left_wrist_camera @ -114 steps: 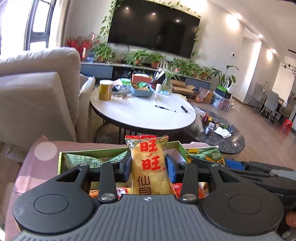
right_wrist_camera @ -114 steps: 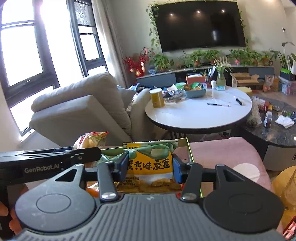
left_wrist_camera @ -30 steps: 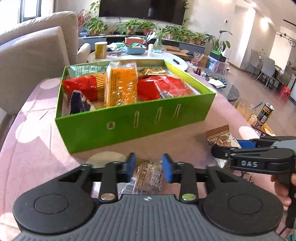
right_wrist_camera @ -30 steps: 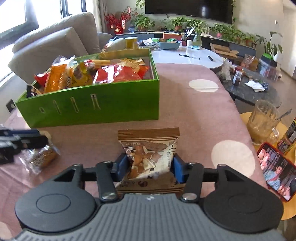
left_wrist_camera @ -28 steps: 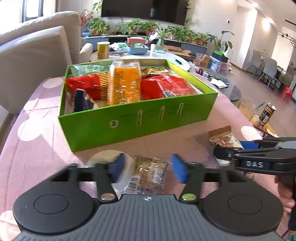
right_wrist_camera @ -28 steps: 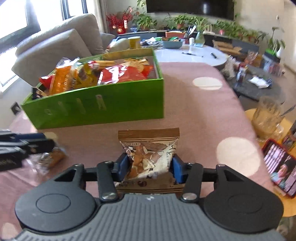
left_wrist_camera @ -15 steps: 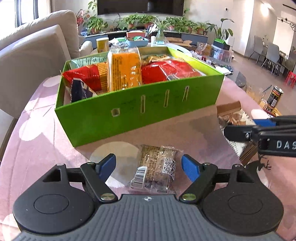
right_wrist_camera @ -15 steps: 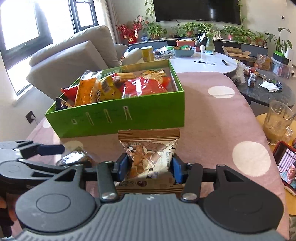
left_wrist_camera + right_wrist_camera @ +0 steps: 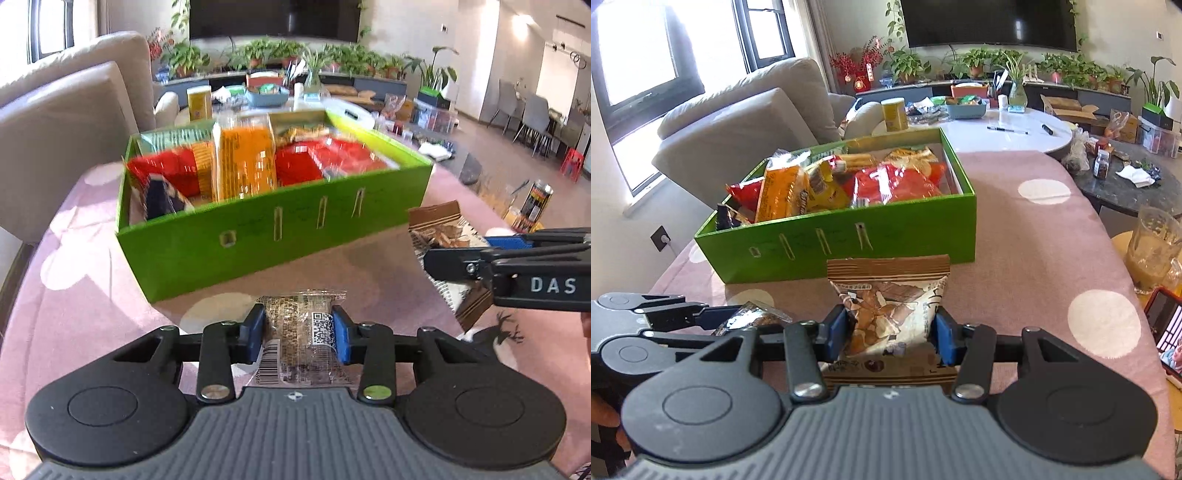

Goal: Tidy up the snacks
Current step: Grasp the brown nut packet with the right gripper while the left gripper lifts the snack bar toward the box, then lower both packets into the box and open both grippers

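1. Half a second ago the left gripper (image 9: 299,336) stood wide open around the clear-wrapped snack bar (image 9: 303,332); its jaws have just been closing, and the blue pads now press both sides of the bar.
2. The right gripper (image 9: 891,334) held the brown nut packet (image 9: 892,317) a second ago and is clamped on it now; the green box sits a little lower in its view than before.
3. The surface is a table under a mauve cloth (image 9: 1034,240) with pale round spots.
4. A green box (image 9: 258,240) with slots in its near wall stands on the cloth, just beyond both grippers, filled with red, orange and yellow snack bags.
5. Behind it are a beige sofa (image 9: 750,118), a round white table (image 9: 1008,136) with pens and a yellow tub, a row of potted plants and a dark wall-mounted television (image 9: 990,22).
6. To the right, a glass mug (image 9: 1152,251) and a phone with a lit screen (image 9: 1169,332) sit at the table's edge.
7. The snack bar lies between the left pads, its barcode end towards the camera, in front of the box's near wall.
8. The nut packet stands upright in the right pads, its folded top level with the box's near wall.
9. In the left view the right gripper holds the packet to the right of the bar, apart from it.
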